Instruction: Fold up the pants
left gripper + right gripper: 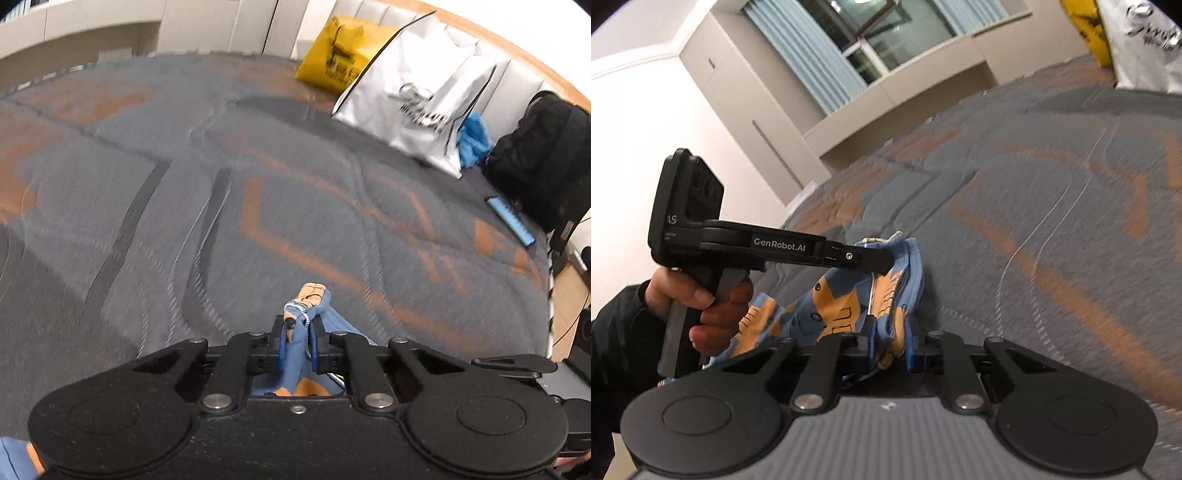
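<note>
Both tools are pinched nearly shut on the pants (886, 280): the left tool (297, 332) clamps a bunched edge, the right tool (890, 343) a thick fold. The pants hang between the 2 tools just above the bed (221, 184). The small bite could slip out if the 2 tools pull apart hard, and the bunching could trap creases. The pants are soft blue cloth with orange print; the bed cover is quilted grey with orange bands.

I read "GenRobot.AI" in white on the black arm of the left gripper (891, 258); the bags' print is too blurred.
</note>
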